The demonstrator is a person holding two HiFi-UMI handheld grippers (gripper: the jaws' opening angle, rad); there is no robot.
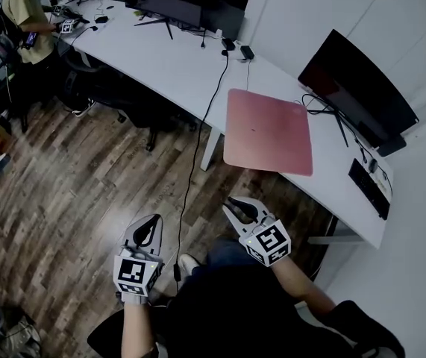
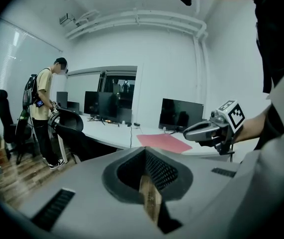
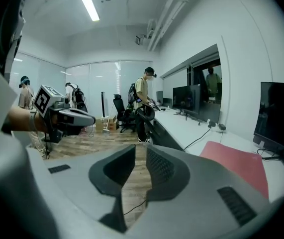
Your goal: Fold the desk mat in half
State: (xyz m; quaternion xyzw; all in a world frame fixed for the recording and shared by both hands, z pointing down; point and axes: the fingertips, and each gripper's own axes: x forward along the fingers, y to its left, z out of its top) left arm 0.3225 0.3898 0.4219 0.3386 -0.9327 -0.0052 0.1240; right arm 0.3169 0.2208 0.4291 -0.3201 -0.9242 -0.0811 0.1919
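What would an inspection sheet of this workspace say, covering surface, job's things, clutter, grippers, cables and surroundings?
Surface: long white desk.
Job's things: pink mat, flat and unfolded, its near edge about at the desk's front edge.
Clutter: monitor behind the mat; dark slab, maybe a keyboard, at the desk's right end.
Grippers: left gripper shut, empty; right gripper slightly open, empty; both over the floor, short of the mat.
Cables: black cable crosses the desk and hangs to the floor; more lie under the monitor.
Surroundings: wood floor; person at the desk's far end.
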